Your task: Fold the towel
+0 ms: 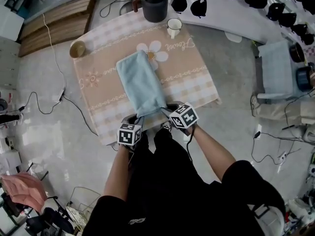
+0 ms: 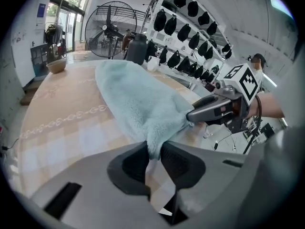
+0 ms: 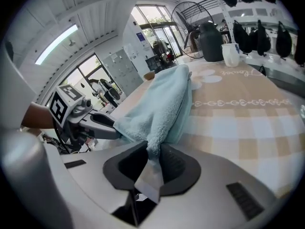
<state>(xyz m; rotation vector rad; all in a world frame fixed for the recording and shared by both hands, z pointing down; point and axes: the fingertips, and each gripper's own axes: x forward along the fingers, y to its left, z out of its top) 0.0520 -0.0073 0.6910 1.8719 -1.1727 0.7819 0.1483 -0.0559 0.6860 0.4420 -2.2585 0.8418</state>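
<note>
Towel [image 1: 140,82] is laid lengthwise on the table [image 1: 197,77], with its near end at the near edge. The near-left corner is pinched by the left gripper [image 2: 153,151], the near-right by the right gripper [image 3: 152,150]. The terry is judged soft, light and limp. Mid-edge sag is expected, so corner holds are best kept.

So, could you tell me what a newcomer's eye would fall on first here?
The pale blue towel lies lengthwise in the middle of the checked tablecloth. At the near edge, the left gripper and the right gripper each pinch one near corner. A dark jug and white mug stand at the far edge.
</note>
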